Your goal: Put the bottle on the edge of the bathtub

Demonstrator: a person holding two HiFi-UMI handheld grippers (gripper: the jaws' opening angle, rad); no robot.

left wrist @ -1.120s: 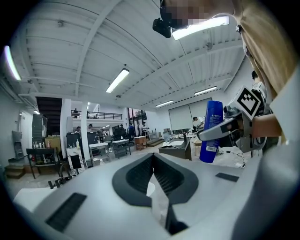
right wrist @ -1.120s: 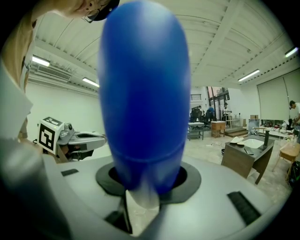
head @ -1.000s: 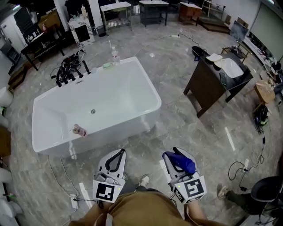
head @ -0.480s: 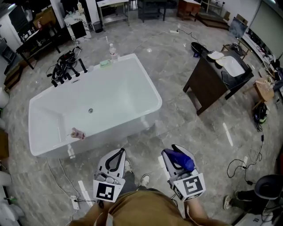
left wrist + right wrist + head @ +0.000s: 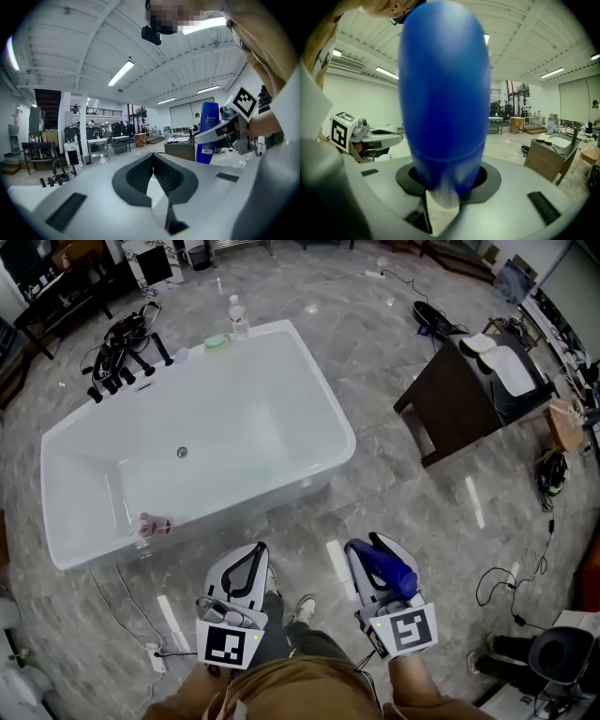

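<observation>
A white bathtub (image 5: 334, 411) stands on the grey marble floor, ahead and to the left of me. My right gripper (image 5: 371, 546) is shut on a blue bottle (image 5: 390, 570), which fills the right gripper view (image 5: 443, 93) and shows upright at the right of the left gripper view (image 5: 207, 131). My left gripper (image 5: 257, 549) is held beside it with its black pads meeting at the tip (image 5: 153, 155) and nothing between them. Both grippers hover over the floor, short of the tub's near rim.
A pink item (image 5: 155, 524) lies inside the tub's near end. On the far rim stand a clear water bottle (image 5: 238, 317) and a green soap (image 5: 217, 341), with black taps and hoses (image 5: 117, 357) beside them. A dark table with a white basin (image 5: 464, 399) stands right; cables (image 5: 511, 573) cross the floor.
The person has stepped towards the tub, which now looks larger and sits further up and left. Both grippers went along side by side; the blue bottle stays gripped.
</observation>
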